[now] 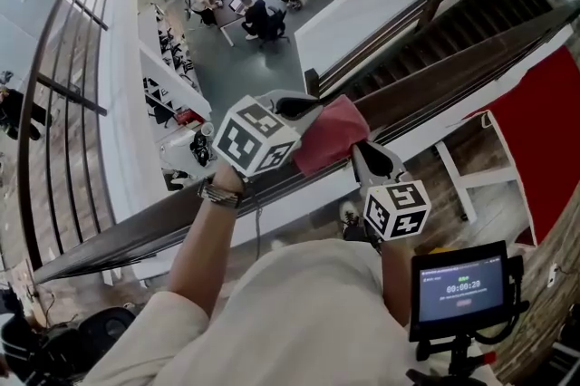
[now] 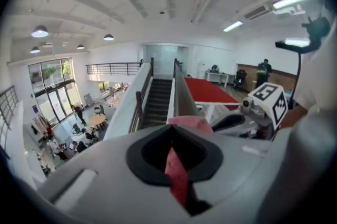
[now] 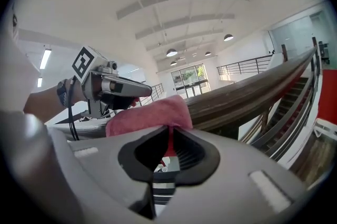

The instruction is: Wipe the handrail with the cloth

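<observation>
The red cloth (image 1: 331, 135) is bunched up over the top of the wooden handrail (image 1: 136, 226), about midway along the stretch that shows in the head view, and it seems to rest on the wood. Both grippers have it. The left gripper (image 1: 306, 108) has its fingers clenched on one side of the cloth, and in its own view a red fold (image 2: 176, 175) runs down between the closed fingers. The right gripper (image 1: 361, 147) grips the other side: its fingers pinch a thin edge of the cloth (image 3: 145, 115) right at their tips, with the handrail (image 3: 247, 94) just behind.

As I judge it, the cloth is in hand and at the rail, so the fetching part is over. The wood shows no streak or damp patch, so how much has been wiped cannot be told. Long runs of rail lie bare toward both ends, and most of the wiping looks to be left.
</observation>
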